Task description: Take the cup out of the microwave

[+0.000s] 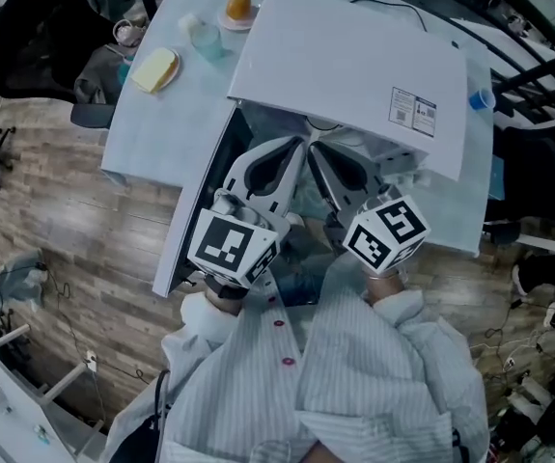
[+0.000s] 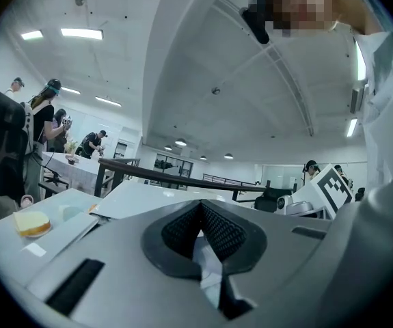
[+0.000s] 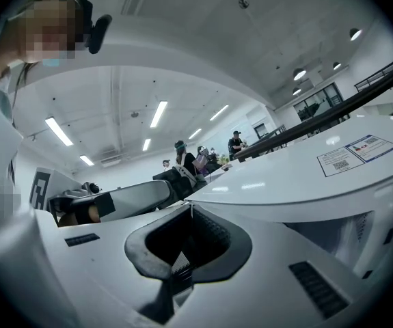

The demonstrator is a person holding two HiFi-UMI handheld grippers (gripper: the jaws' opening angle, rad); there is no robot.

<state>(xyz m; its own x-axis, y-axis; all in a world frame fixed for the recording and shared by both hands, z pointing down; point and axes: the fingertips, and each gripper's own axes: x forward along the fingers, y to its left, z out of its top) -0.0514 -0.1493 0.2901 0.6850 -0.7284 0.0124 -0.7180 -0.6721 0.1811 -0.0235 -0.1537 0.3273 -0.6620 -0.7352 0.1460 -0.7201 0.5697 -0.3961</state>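
Observation:
The white microwave (image 1: 354,66) stands on the table with its dark door (image 1: 198,205) swung open to the left. No cup shows in any view; the oven's opening is mostly hidden behind my grippers. My left gripper (image 1: 299,143) and right gripper (image 1: 314,149) are held side by side in front of the opening, close to my chest, their tips nearly touching each other. Both point up and away. The left gripper (image 2: 199,210) has its ribbed pads pressed together with nothing between them. The right gripper (image 3: 190,214) is likewise shut and empty, beside the microwave's top (image 3: 305,176).
On the pale table (image 1: 137,133) left of the microwave lie a yellow slab on a plate (image 1: 155,69), a clear bottle (image 1: 203,37) and an orange on a plate (image 1: 239,8). A blue cap (image 1: 482,98) sits at the right. A black chair (image 1: 36,41) stands further left. Several people stand far off.

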